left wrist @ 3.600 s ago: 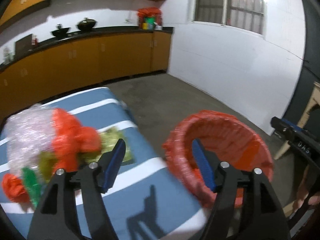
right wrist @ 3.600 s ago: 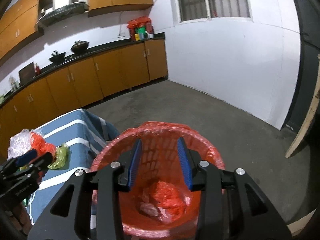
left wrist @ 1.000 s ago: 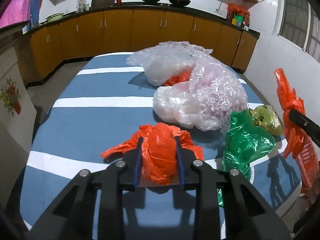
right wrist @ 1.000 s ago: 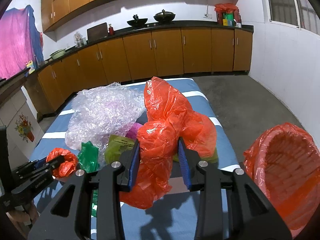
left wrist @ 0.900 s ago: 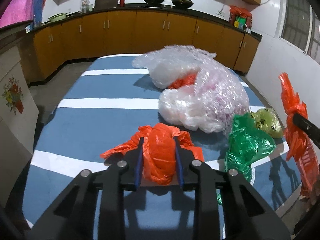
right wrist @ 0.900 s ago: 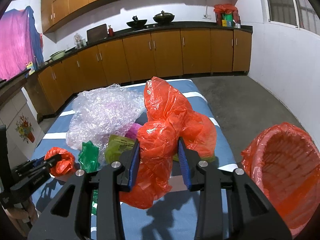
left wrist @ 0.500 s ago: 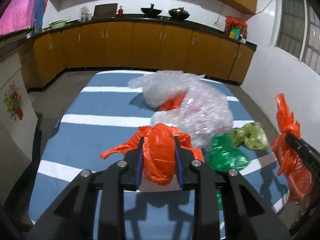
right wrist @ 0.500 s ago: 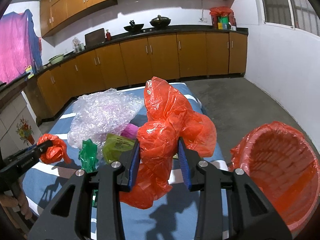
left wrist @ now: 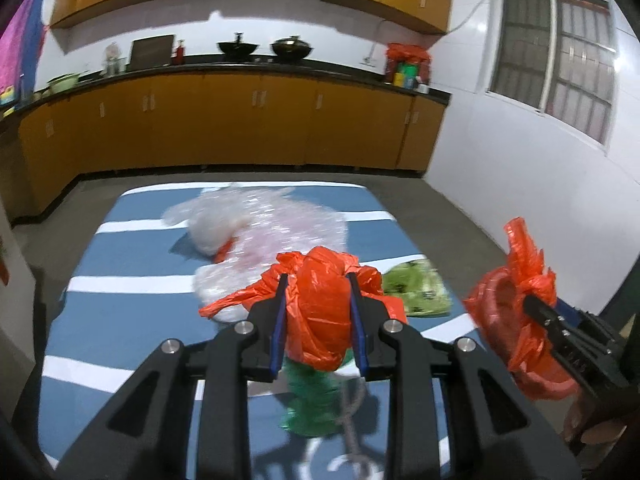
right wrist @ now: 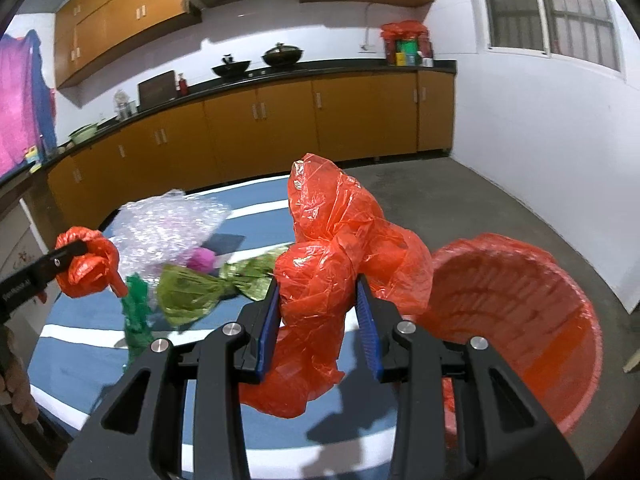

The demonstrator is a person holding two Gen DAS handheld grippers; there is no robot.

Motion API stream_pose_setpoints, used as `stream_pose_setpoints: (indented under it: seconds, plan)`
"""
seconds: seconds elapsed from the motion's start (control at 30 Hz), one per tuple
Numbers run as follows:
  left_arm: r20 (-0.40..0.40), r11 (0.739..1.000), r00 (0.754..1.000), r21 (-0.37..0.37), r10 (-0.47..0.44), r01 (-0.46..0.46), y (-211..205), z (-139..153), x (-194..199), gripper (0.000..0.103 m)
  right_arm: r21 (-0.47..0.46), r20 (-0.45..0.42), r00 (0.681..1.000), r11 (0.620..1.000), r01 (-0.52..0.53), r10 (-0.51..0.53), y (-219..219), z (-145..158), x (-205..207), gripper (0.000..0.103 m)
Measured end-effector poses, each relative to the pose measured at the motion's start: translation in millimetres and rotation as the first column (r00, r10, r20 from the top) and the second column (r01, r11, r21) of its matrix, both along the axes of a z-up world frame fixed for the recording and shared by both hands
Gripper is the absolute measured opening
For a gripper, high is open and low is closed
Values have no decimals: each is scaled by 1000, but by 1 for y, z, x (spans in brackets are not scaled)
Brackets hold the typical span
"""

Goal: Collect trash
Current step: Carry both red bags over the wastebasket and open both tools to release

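Your left gripper [left wrist: 317,322] sits at the lower centre of its view, jaws narrow and clamped on a small crumpled orange bag [left wrist: 320,312] held clear above the blue striped table [left wrist: 120,320]. Below it, at the bottom centre, lies a green bag [left wrist: 312,404]; a clear bubble-wrap heap [left wrist: 272,232] sits mid-frame, and a yellow-green bag [left wrist: 416,292] lies to the right of the held bag. Your right gripper [right wrist: 318,316] is likewise narrow, pinching a large orange bag [right wrist: 340,248] that billows up through the centre of its view and hangs below the pads. The orange-lined bin [right wrist: 516,312] stands at the right of that frame, beside the table's edge, its mouth open toward you.
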State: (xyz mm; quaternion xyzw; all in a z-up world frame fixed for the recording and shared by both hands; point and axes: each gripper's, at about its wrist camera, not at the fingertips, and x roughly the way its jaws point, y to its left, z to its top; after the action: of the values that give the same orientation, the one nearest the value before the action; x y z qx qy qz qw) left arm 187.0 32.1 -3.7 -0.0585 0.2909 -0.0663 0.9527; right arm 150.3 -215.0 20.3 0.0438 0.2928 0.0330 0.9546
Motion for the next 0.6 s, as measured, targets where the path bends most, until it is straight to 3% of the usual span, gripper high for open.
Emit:
stream_pose_setpoints:
  seconds: [0.3,0.6]
  plan:
    - [15,988,988,-17,-152,152,-61,9,6,27,15,-7,995,994,104,-104,-44,-3,-18,37]
    - [20,949,950,-36,-312,313,-128,8,14,27,38,-1,974,973,228,-228,-96,-1,-34,37]
